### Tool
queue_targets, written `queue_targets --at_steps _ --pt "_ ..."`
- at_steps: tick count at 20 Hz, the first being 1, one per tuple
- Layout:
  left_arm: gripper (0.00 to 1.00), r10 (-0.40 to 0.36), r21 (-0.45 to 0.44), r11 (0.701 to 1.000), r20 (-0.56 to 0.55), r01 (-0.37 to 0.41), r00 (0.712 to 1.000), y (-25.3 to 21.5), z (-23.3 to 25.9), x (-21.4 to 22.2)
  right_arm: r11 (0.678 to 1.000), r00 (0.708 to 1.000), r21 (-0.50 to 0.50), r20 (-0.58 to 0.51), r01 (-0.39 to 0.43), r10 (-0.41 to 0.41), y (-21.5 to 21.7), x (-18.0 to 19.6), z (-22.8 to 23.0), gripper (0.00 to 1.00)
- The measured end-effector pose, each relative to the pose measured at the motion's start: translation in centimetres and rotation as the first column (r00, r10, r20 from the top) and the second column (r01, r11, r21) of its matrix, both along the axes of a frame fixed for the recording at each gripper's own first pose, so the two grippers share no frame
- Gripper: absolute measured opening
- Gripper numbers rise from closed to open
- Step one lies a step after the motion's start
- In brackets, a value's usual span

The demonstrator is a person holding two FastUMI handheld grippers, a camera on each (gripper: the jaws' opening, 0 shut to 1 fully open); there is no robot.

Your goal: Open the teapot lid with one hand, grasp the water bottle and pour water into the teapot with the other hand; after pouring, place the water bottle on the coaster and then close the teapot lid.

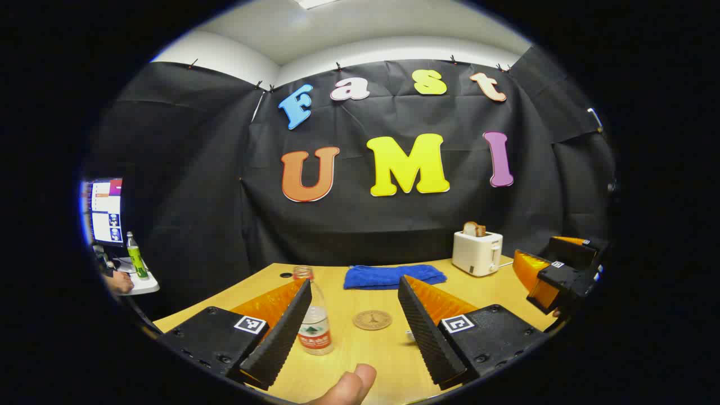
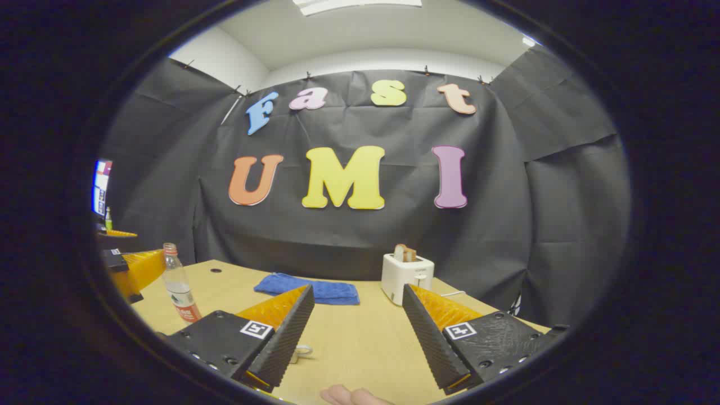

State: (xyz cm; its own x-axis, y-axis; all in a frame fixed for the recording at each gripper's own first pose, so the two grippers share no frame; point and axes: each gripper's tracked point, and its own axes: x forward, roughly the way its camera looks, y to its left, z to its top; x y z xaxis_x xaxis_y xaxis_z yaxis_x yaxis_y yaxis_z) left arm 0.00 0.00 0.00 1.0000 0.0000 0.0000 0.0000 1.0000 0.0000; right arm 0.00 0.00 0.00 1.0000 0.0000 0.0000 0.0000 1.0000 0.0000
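Grippers above the table [image 1: 349, 343]: left gripper [image 1: 354, 332] fingers spread wide, water bottle [image 1: 313, 315] upright just beside its left finger, coaster [image 1: 372, 320] between the fingers. Right gripper [image 2: 355, 332] fingers equally wide, holding nothing; bottle stands far left.

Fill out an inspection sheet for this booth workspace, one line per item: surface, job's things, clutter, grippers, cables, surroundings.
Surface: wooden table, bare between the items.
Job's things: water bottle upright and capped, beside the left gripper's fingers; round coaster flat, to its right, apart from it. Teapot: nothing seen.
Clutter: blue towel folded at the back; white toaster with toast in it.
Grippers: left gripper open, holding nothing; right gripper open, holding nothing.
Cables: a white cord runs from the toaster.
Surroundings: black cloth wall; side desk with a monitor and a green bottle.
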Motion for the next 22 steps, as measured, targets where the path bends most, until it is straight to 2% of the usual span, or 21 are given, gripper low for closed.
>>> queue_targets --at_steps 1,3,5,11,12,22 --pt "0.97 0.013 -0.003 1.0 -0.007 -0.013 1.0 1.2 -0.6 0.3 1.0 1.0 0.002 -0.016 0.0 0.0 0.3 0.2 -0.5 0.95" --pt "0.97 0.032 -0.02 0.999 -0.018 -0.033 0.999 2.8 -1.7 0.6 0.999 0.998 0.021 -0.053 -0.03 0.031 1.5 0.6 -1.7 0.98" --pt "0.97 0.014 -0.028 1.0 -0.021 -0.014 1.0 3.3 -2.5 0.7 0.998 0.996 0.038 -0.078 -0.049 0.052 1.5 0.7 -2.3 0.95" --pt "0.97 0.04 0.039 0.998 -0.049 -0.038 0.998 4.7 -4.0 1.1 1.0 0.994 0.009 -0.101 -0.03 0.031 0.6 0.8 -3.3 0.95" --pt "0.97 0.038 0.04 0.999 -0.055 -0.036 0.998 4.6 -4.2 1.1 0.999 0.995 0.001 -0.099 -0.032 0.032 0.7 0.8 -3.4 0.97" --pt "0.98 0.046 0.032 0.998 -0.065 -0.044 0.997 4.6 -4.4 0.9 0.999 0.993 -0.027 -0.106 -0.045 0.042 1.2 0.7 -3.9 0.95"
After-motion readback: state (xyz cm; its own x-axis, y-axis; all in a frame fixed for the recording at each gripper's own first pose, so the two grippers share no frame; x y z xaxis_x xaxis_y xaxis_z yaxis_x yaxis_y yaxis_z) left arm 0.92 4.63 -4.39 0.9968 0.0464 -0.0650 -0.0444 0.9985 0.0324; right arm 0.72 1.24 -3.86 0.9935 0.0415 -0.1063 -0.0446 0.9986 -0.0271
